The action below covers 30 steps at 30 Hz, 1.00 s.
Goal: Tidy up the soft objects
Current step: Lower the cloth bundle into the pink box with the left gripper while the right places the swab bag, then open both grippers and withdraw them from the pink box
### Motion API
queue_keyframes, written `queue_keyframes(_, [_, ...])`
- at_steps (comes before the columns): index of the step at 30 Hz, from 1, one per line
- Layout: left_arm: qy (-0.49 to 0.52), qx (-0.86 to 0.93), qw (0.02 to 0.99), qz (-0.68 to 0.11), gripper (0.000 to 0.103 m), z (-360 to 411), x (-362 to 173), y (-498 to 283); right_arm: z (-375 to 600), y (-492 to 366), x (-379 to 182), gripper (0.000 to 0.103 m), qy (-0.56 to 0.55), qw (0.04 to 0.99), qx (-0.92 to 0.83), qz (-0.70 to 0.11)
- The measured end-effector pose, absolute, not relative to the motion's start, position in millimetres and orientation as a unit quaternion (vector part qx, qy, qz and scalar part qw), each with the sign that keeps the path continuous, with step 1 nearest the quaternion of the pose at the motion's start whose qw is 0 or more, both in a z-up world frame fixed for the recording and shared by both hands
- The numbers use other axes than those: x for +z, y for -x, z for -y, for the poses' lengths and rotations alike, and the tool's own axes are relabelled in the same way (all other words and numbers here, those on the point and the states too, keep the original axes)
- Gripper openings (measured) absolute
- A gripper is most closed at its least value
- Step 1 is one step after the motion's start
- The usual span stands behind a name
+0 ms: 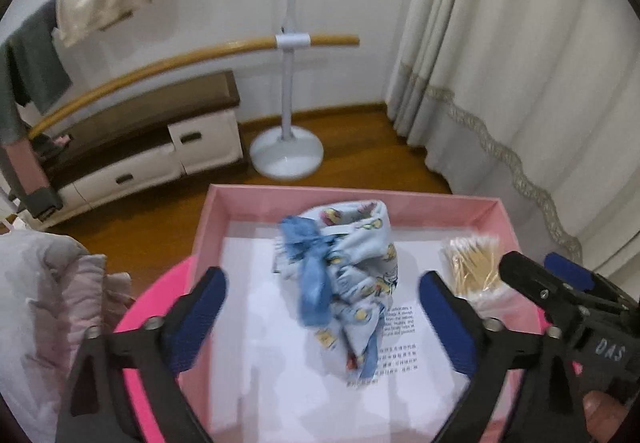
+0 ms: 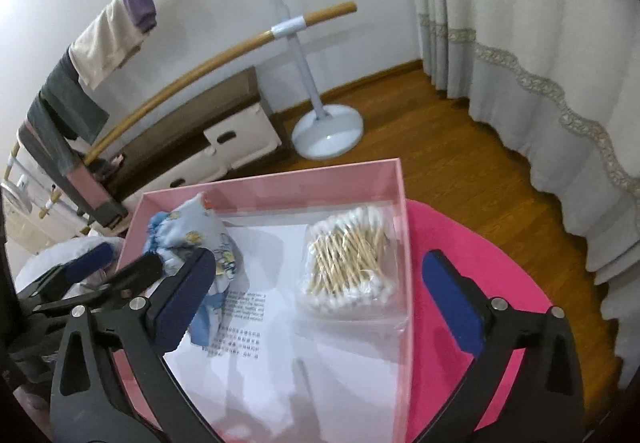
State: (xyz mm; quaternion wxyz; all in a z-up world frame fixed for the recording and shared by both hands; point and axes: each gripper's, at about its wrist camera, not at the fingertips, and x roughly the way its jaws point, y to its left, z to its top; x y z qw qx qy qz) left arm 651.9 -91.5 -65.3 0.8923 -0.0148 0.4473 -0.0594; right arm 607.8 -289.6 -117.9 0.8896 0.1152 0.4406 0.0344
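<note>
A crumpled light-blue patterned cloth (image 1: pixel 352 275) with a plain blue strip lies in the pink box (image 1: pixel 360 199), on a printed white sheet. It also shows in the right wrist view (image 2: pixel 200 239). A clear bag of cotton swabs (image 2: pixel 348 259) lies in the box's right half, also seen in the left wrist view (image 1: pixel 476 263). My left gripper (image 1: pixel 322 303) is open, its pads either side of the cloth, just above it. My right gripper (image 2: pixel 318 287) is open above the swab bag, holding nothing.
The box (image 2: pixel 402 203) rests on a bright pink round surface (image 2: pixel 460 243). A pale quilted fabric (image 1: pixel 48 307) lies to the left. A clothes rack (image 1: pixel 288 43) with hung garments, a low cabinet (image 1: pixel 160 147) and curtains (image 1: pixel 520 83) stand behind on the wood floor.
</note>
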Motion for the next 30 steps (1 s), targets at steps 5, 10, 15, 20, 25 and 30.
queue_keyframes(5, [0.012, -0.057, 0.913, -0.405, 0.103, 84.5, -32.1, -607.4, 292.4, -570.9, -89.7, 0.103, -0.13, 0.903, 0.033, -0.408])
queue_keyframes(10, [0.009, -0.055, 0.929, -0.365, 0.103, 80.6, -1.0, -564.4, 285.5, -526.4, -59.0, 0.103, -0.123, 0.917, 0.036, -0.377])
queue_keyframes(15, [0.015, -0.054, 0.94, -0.336, 0.103, 68.9, 12.5, -501.0, 274.0, -473.6, -33.9, 0.103, -0.115, 0.932, 0.037, -0.343])
queue_keyframes(20, [0.026, -0.052, 0.945, -0.32, 0.103, 53.0, 4.4, -442.4, 255.7, -425.5, -19.1, 0.103, -0.104, 0.941, 0.037, -0.321])
queue_keyframes(25, [0.027, -0.041, 0.951, -0.306, 0.103, 33.3, 11.3, -366.8, 242.6, -380.6, -11.4, 0.103, -0.095, 0.948, 0.039, -0.301])
queue_keyframes(30, [0.028, -0.038, 0.955, -0.292, 0.103, 26.2, 18.9, -313.3, 236.1, -345.2, -7.3, 0.103, -0.09, 0.954, 0.038, -0.282])
